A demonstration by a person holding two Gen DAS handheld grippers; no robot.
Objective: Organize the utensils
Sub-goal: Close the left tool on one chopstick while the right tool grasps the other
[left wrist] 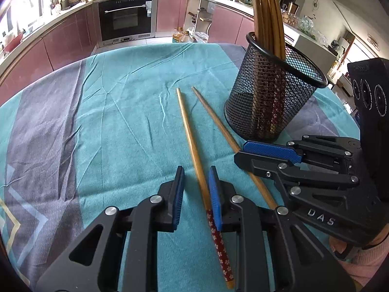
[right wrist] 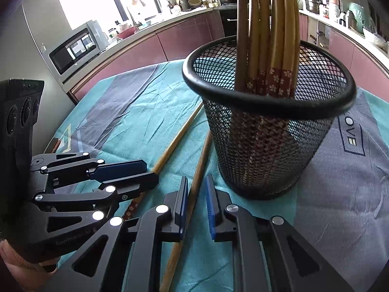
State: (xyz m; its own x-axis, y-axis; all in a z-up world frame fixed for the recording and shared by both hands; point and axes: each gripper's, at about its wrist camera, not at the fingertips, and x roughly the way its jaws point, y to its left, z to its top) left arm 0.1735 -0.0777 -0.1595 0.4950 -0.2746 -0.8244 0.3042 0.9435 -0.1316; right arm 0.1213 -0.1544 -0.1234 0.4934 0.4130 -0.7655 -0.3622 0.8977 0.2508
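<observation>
Two wooden chopsticks lie on the teal cloth. The left chopstick (left wrist: 194, 150), with a red flowered end, lies between the fingers of my left gripper (left wrist: 196, 182), which is open around it. The right chopstick (left wrist: 218, 124) lies between the fingers of my right gripper (right wrist: 197, 206), also open around it (right wrist: 192, 202). A black mesh cup (left wrist: 272, 97) stands upright just beyond, holding several chopsticks (right wrist: 267, 36). The right gripper shows in the left wrist view (left wrist: 245, 152), and the left gripper in the right wrist view (right wrist: 145, 170).
The table has a teal and grey cloth (left wrist: 109, 121). Kitchen cabinets, an oven (left wrist: 126, 17) and a microwave (right wrist: 75, 48) stand beyond the table's far edge.
</observation>
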